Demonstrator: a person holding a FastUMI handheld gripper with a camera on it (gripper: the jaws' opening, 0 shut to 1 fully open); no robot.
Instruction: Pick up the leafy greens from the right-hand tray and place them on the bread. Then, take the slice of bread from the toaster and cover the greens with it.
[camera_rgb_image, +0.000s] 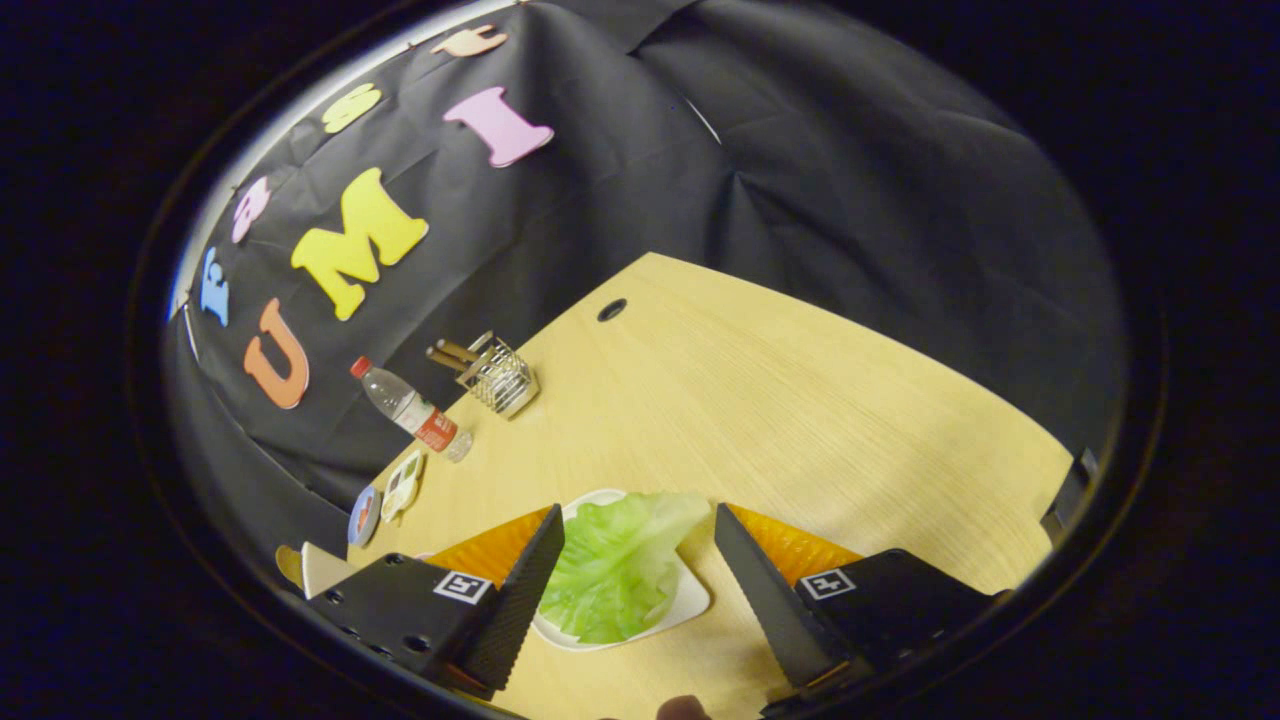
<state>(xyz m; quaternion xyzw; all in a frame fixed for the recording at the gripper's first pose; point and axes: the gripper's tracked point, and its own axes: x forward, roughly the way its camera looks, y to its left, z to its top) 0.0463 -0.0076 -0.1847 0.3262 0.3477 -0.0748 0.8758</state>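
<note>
Hovering my gripper (640, 565) with its fingers spread wide on either side of the leafy greens (615, 565), which lie in the white tray (690, 600) on the desk (780, 400), I seem lined up to close on them.

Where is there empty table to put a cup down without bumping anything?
The big bare patch of table lies beyond the open claw, between the wire holder and the far corner. It gets crowded beside the water bottle, where small things sit in a row. The tray between the fingers is full of leafy greens.
</note>
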